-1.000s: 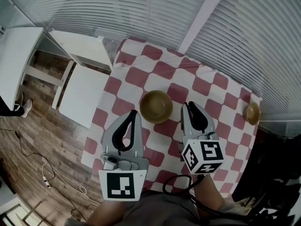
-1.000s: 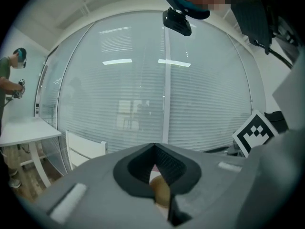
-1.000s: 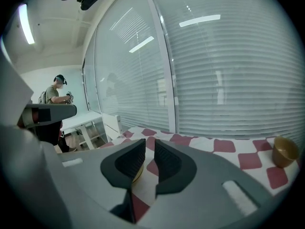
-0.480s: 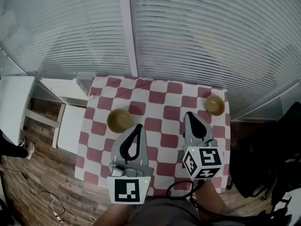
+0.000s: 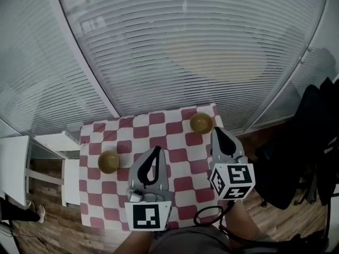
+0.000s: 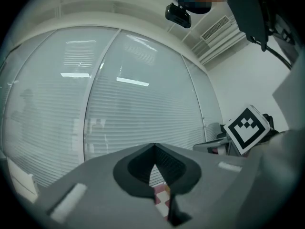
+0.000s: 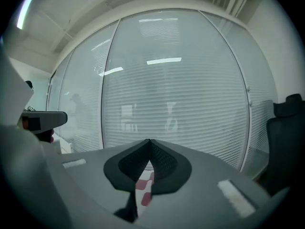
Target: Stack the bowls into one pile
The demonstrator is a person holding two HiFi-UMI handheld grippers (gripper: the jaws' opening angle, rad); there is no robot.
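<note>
Head view, left gripper (image 5: 157, 150) and right gripper (image 5: 215, 130) clenched empty, near bowl (image 5: 108, 162), far bowl (image 5: 201, 123) apart

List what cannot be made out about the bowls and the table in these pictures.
Head view: the left brown round bowl and the right brown round bowl are too small to show any contents.
Head view: the left gripper and right gripper cover part of the red-and-white checked tablecloth.
Both gripper views: each gripper's own body hides the bowls; only a sliver of cloth shows.
</note>
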